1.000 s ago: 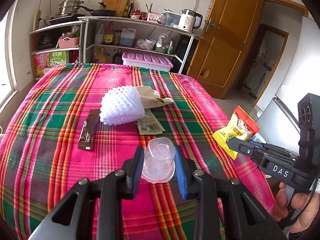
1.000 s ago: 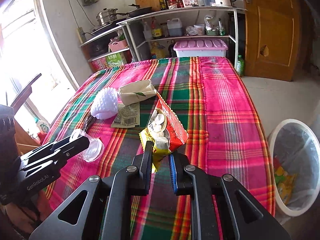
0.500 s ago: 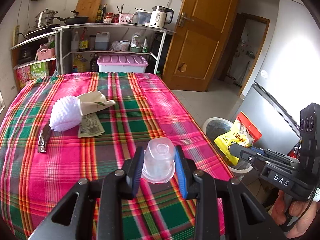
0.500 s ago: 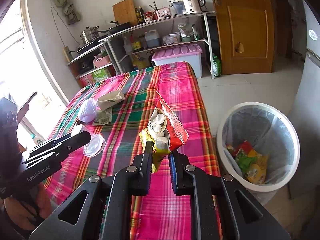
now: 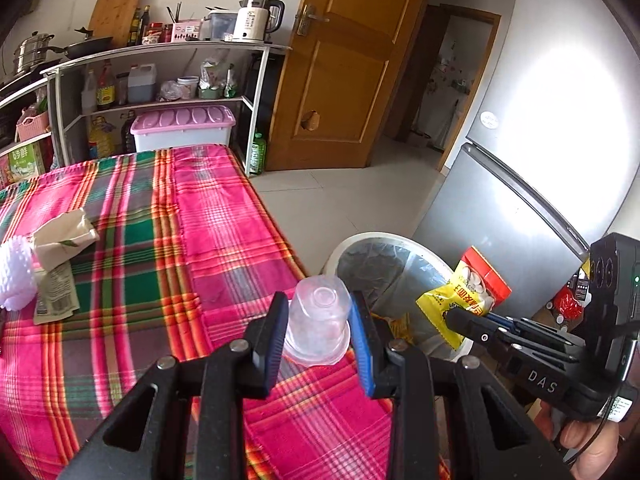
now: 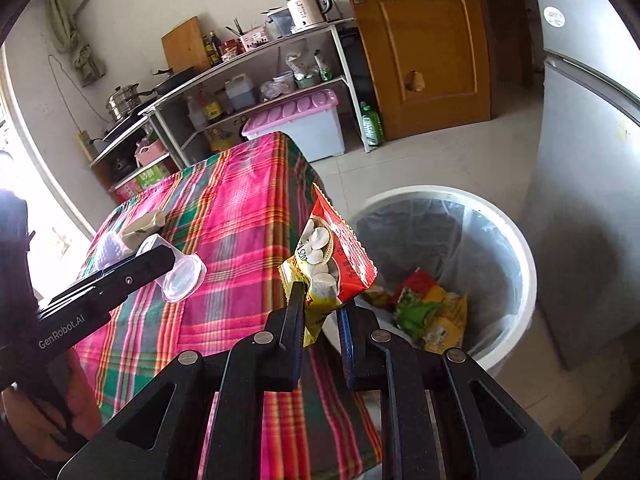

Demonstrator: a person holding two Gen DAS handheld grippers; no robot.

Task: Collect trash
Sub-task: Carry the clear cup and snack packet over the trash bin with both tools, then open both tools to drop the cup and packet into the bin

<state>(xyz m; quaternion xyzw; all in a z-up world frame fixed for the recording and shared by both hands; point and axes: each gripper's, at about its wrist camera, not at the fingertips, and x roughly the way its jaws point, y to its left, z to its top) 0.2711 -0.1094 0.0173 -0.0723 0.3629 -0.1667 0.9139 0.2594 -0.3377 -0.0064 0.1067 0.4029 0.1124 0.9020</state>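
My left gripper [image 5: 318,316] is shut on a clear plastic cup [image 5: 318,326], held above the right edge of the plaid table [image 5: 168,240]. My right gripper [image 6: 318,300] is shut on a red and yellow snack bag [image 6: 332,260], which hangs beside the table's corner, close to the white trash bin [image 6: 516,264]. The bin [image 5: 380,240] has a clear liner and holds several wrappers. From the left wrist view the right gripper [image 5: 460,318] with the snack bag [image 5: 472,292] sits over the bin. The right wrist view shows the left gripper [image 6: 160,258] with the cup [image 6: 184,276].
On the table lie a white foam net [image 5: 14,276], a crumpled beige carton [image 5: 62,238] and a flat wrapper [image 5: 54,294]. A grey fridge [image 5: 520,184] stands behind the bin. Shelves [image 5: 160,92], a pink-lidded box [image 5: 184,128] and a wooden door [image 5: 344,68] are at the back.
Both grippers have swung to the right, away from the table's middle toward the bin, each keeping its hold. The bin has come fully into view.
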